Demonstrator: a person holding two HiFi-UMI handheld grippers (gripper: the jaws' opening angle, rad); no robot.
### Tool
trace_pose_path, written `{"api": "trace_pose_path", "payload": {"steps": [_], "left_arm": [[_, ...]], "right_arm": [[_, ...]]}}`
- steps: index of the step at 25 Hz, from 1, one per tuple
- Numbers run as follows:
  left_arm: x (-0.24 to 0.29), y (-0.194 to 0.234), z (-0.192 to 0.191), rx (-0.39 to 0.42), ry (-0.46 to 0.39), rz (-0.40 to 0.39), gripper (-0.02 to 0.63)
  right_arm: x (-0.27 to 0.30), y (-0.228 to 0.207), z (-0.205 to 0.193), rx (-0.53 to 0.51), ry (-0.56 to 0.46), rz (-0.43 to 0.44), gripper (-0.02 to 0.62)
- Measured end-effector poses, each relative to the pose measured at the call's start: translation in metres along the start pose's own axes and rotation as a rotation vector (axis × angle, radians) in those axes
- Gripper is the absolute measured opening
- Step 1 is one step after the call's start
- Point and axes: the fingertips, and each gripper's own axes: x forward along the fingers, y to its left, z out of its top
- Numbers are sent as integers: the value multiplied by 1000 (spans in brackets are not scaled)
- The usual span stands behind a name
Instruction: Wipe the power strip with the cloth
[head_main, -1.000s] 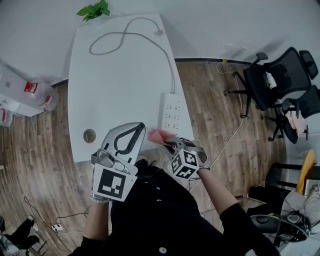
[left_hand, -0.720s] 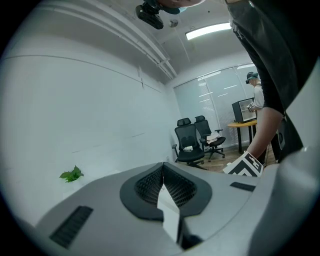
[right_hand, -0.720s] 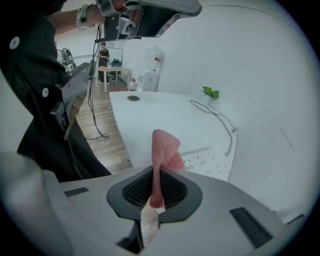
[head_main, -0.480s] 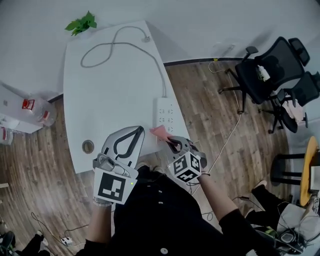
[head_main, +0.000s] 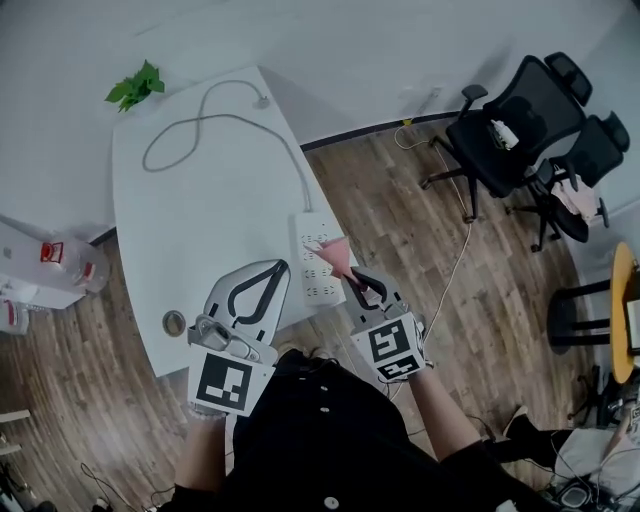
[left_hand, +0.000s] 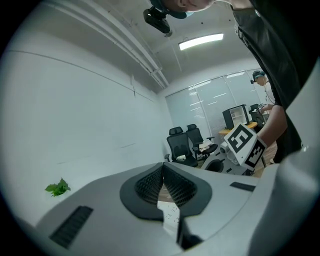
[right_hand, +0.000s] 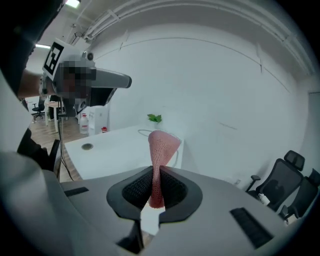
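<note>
The white power strip (head_main: 311, 262) lies along the right edge of the white table (head_main: 200, 220), and its grey cable (head_main: 200, 125) loops toward the far end. My right gripper (head_main: 347, 276) is shut on a pink cloth (head_main: 335, 254), which sticks out past the jaws over the strip's right side; whether it touches the strip I cannot tell. In the right gripper view the cloth (right_hand: 162, 145) stands up from the closed pads (right_hand: 139, 187). My left gripper (head_main: 281, 266) hovers just left of the strip, shut and holding nothing. A bit of the strip (left_hand: 170, 214) shows below its jaws.
A green plant (head_main: 135, 85) sits at the table's far corner and a round cable hole (head_main: 174, 322) near the front left. Black office chairs (head_main: 510, 130) stand on the wood floor at the right. Bottles (head_main: 60, 255) stand on the floor at the left.
My right gripper has carried the pink cloth forward from the table's near edge to over the power strip. The left gripper has stayed beside it. The head view has swung.
</note>
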Motion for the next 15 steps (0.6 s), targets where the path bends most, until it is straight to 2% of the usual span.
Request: {"api": "trace_pose_path", "payload": {"steps": [6, 10, 15], "left_arm": [[8, -11, 15, 46, -28, -39, 17], [11, -15, 19, 50, -34, -56, 17], [14, -19, 20, 55, -39, -68, 17]], "right_arm": [[-29, -18, 29, 48, -93, -72, 48], [-43, -25, 44, 68, -134, -98, 48], [-55, -29, 48, 75, -147, -118, 48]]}}
